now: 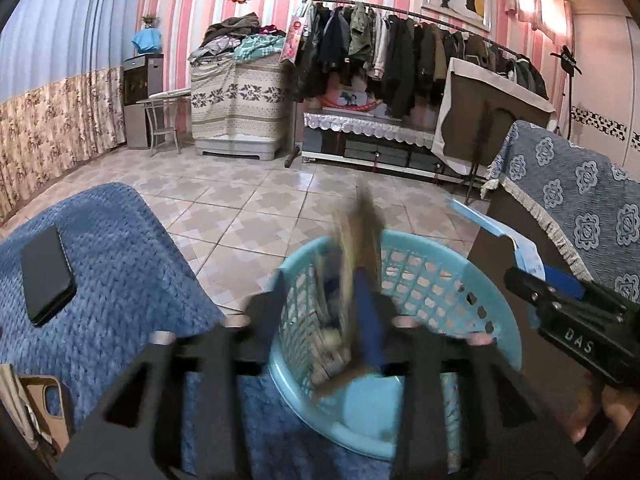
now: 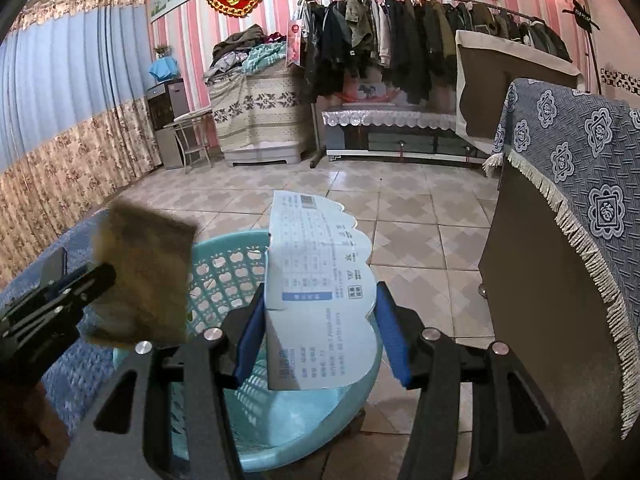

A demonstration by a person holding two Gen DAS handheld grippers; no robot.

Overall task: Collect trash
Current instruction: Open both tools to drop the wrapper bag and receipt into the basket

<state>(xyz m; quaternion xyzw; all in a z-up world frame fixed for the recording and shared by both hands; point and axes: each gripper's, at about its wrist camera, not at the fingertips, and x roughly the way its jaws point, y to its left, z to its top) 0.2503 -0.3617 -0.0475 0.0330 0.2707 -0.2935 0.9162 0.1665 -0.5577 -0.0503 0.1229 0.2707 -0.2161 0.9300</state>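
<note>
A light blue plastic basket [image 1: 432, 280] [image 2: 224, 264] stands at the edge of the blue-covered seat. My left gripper [image 1: 320, 300] holds a blurred brown wrapper [image 1: 356, 236] over the basket; in the right wrist view the wrapper [image 2: 140, 280] sticks out of that gripper [image 2: 96, 280] at the left. My right gripper [image 2: 320, 312] has its jaws apart with a pale blue printed package [image 2: 316, 276] between the pads, touching the left pad. In the left wrist view this gripper [image 1: 532, 280] holds the package [image 1: 496, 232] above the basket's right rim.
A black phone [image 1: 46, 276] lies on the blue quilted cover [image 1: 120, 264]. A brown phone case [image 1: 48, 404] is at the lower left. A cabinet with a blue patterned cloth [image 2: 572, 168] stands right. Tiled floor [image 2: 400, 208] lies ahead, with a clothes rack [image 1: 400, 48] beyond.
</note>
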